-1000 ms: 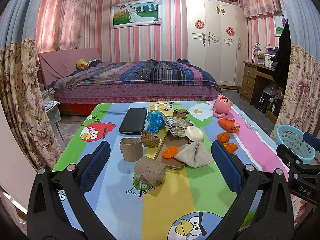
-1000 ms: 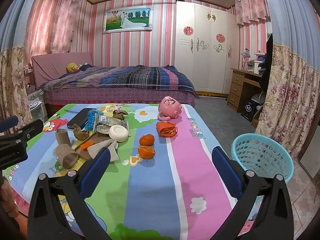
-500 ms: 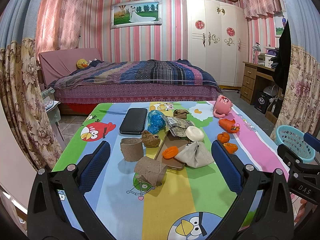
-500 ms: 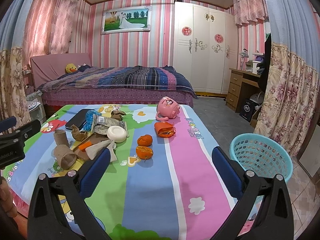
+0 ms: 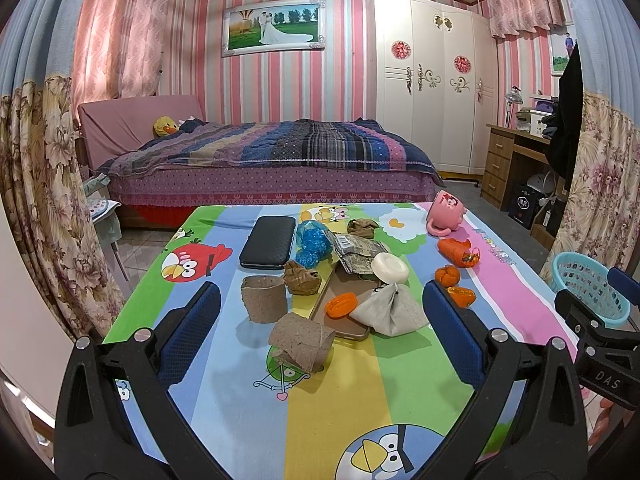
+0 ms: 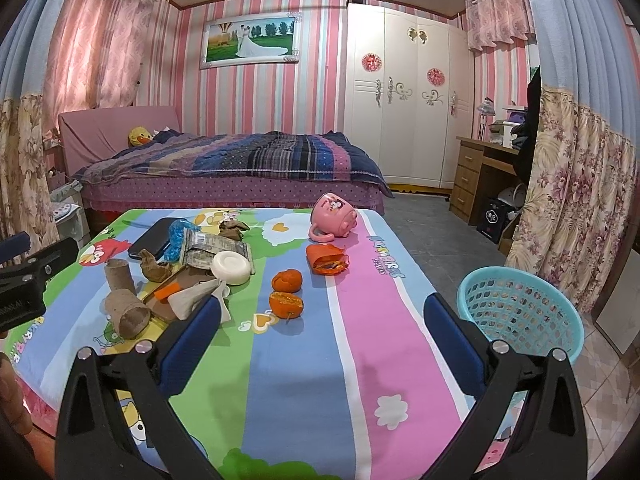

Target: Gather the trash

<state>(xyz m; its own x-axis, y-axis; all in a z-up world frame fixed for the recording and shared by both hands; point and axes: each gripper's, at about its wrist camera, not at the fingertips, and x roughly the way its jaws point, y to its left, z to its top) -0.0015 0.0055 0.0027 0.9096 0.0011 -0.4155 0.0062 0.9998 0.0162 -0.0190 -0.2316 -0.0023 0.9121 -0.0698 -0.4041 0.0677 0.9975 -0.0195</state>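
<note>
Trash lies on a cartoon-print table [image 5: 332,396]: two cardboard tubes [image 5: 301,340], a crumpled brown wrapper [image 5: 302,278], a blue plastic bag [image 5: 313,241], a grey paper wad [image 5: 390,310], orange peels [image 6: 286,292] and an orange snack packet [image 6: 327,260]. A teal basket [image 6: 520,316] stands on the floor right of the table. My left gripper [image 5: 320,336] is open and empty, above the near tube. My right gripper [image 6: 320,340] is open and empty, above the table's near right part.
A black case [image 5: 268,242], a pink mug [image 6: 334,216] on its side, a white soap bar [image 5: 390,268], a brown board [image 5: 342,320] and a printed packet [image 5: 356,252] also lie on the table. A bed [image 5: 264,160] stands behind, a desk [image 5: 516,164] at the right.
The right wrist view has shifted slightly: table items and basket sit a little further left and lower. The left gripper has barely moved. Both grippers stay open.
</note>
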